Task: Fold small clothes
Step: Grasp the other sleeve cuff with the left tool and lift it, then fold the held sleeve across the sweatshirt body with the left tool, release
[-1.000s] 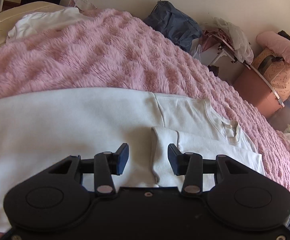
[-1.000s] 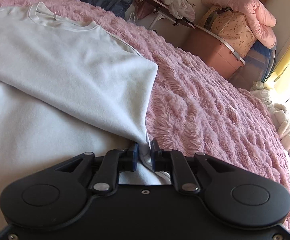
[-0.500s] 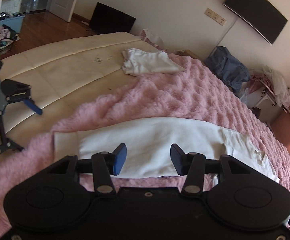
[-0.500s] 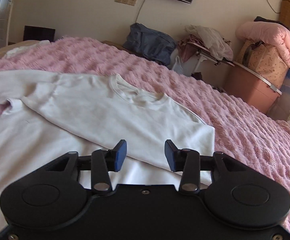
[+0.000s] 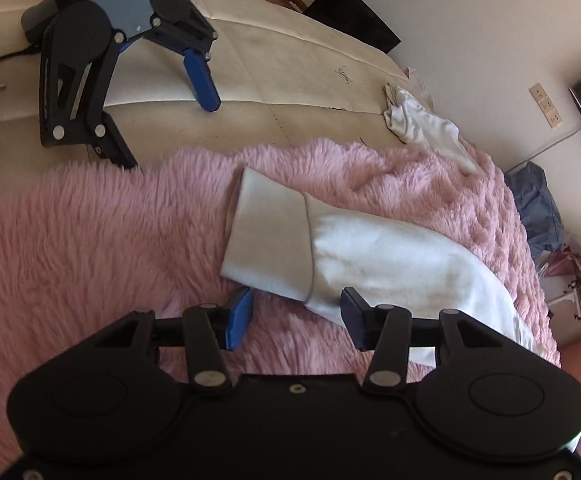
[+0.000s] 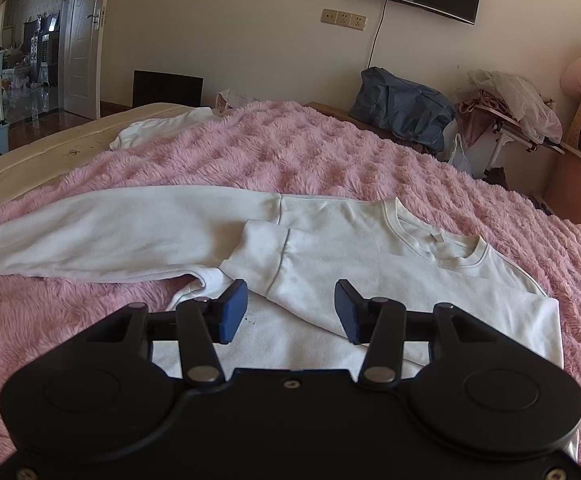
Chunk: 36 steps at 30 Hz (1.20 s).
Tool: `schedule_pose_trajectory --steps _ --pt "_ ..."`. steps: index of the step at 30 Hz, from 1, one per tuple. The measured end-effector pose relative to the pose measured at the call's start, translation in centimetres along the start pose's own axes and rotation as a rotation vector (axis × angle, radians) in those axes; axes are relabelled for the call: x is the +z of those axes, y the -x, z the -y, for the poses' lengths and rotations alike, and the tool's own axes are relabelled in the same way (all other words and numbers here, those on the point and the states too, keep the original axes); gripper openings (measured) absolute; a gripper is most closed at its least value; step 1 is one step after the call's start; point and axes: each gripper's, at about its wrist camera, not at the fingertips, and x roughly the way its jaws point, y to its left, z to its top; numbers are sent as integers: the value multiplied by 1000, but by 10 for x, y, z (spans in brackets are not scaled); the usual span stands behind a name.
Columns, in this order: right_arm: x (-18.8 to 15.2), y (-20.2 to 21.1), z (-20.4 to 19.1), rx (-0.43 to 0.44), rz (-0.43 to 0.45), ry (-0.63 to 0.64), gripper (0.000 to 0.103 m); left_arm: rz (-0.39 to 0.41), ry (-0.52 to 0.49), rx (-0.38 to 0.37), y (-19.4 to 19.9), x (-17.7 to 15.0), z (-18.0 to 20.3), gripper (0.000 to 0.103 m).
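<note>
A white long-sleeved sweatshirt (image 6: pixel 370 280) lies flat on a pink fluffy blanket (image 6: pixel 290 160). One sleeve is folded across its chest; the other sleeve (image 6: pixel 110 236) stretches out to the left. My right gripper (image 6: pixel 290 312) is open and empty, just above the folded sleeve's cuff. In the left wrist view, the outstretched sleeve's ribbed cuff (image 5: pixel 268 236) lies on the blanket (image 5: pixel 90 260). My left gripper (image 5: pixel 296 316) is open and empty, just short of that cuff's near edge.
A spare black-and-blue gripper (image 5: pixel 102 76) lies on the bare cream mattress (image 5: pixel 290 80) beyond the blanket. Another white garment (image 5: pixel 422 124) sits at the blanket's far edge, also in the right wrist view (image 6: pixel 158 132). A blue bag (image 6: pixel 402 108) and cluttered furniture stand by the wall.
The right gripper let go of the folded sleeve and drew back. The left gripper swung left from the shirt's body to the end of the outstretched sleeve.
</note>
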Motion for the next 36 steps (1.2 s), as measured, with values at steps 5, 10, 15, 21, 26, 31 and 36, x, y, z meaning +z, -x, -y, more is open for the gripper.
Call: schedule_pose_trajectory --steps 5,10,15,21,26,31,36 --pt "-4 -26 -10 -2 -53 5 47 62 85 -74 -15 2 -13 44" --pt "-15 -43 -18 11 -108 -13 47 142 113 -161 -10 0 -19 4" --pt "-22 -49 -24 18 -128 12 47 187 68 -160 0 4 -5 3" --pt "-25 -41 -13 9 -118 -4 47 220 23 -228 17 12 27 3" --pt "-29 -26 4 -1 -108 -29 49 246 -33 -333 33 20 80 3" --pt "-37 -8 27 -13 -94 -54 49 245 -132 -457 43 20 156 3" --pt "-48 4 59 -44 -92 -106 49 204 -235 -568 43 -7 239 3"
